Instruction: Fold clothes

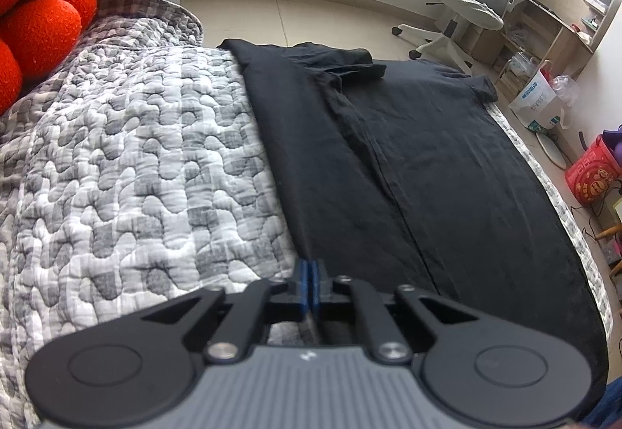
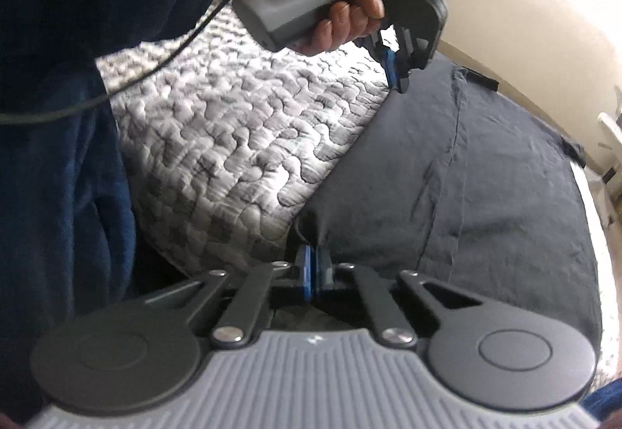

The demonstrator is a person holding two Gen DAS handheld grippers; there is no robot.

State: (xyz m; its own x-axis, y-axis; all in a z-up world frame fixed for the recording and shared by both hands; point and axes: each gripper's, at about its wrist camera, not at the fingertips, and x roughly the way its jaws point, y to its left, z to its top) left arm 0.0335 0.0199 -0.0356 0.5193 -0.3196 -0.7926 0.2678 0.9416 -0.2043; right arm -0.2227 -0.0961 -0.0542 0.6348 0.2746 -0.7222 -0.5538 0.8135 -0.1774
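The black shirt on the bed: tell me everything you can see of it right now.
The black shirt is dark, soft woven-looking cloth, lying mostly flat on the grey patterned quilt, partly folded: one side is turned over onto the body, leaving a long lengthwise crease, with a short sleeve doubled on top at the far end. Its other sleeve reaches the bed's edge. The left gripper and right gripper are each shut on its near edge.

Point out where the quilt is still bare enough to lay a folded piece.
Free: the grey quilt between the red cushions and the black shirt's left edge. Crowded: the shirt covers the right side to the bed edge, with the left gripper and right gripper pinching its near hem.
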